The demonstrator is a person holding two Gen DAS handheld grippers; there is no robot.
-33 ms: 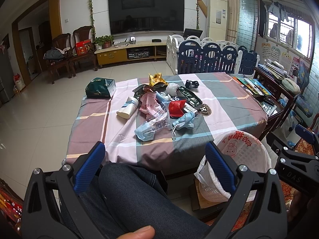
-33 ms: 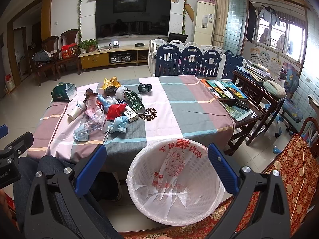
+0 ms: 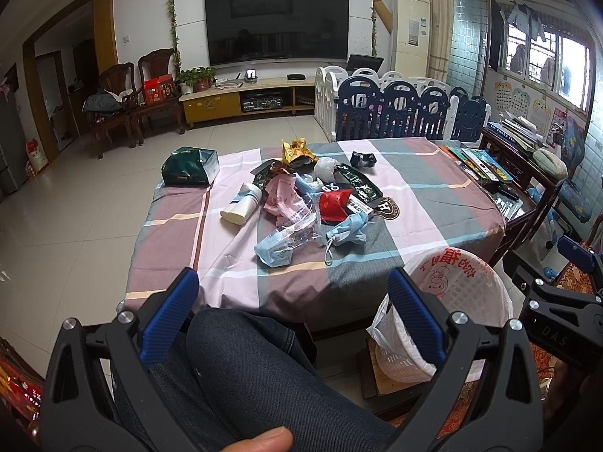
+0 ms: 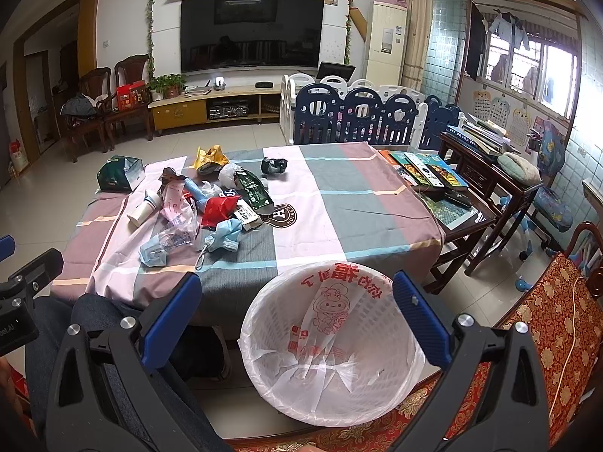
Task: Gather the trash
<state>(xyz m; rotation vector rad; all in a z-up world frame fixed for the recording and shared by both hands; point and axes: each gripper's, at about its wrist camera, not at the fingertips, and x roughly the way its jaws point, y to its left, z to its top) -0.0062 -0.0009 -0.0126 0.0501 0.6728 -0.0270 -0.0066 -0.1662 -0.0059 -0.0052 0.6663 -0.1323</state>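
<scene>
Both tools wide open and holding nothing, left tool [image 3: 292, 309] over a knee, right tool [image 4: 297, 312] right above the bin [image 4: 377, 395], trash [image 3: 309, 207] further ahead on the counter [image 3: 433, 203].

"H" on round badge [image 4: 282, 216], "DAS" on gripper [image 3: 557, 333]

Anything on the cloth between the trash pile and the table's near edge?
No: in both wrist views, only bare checked tablecloth lies between the trash pile and the near edge.
</scene>
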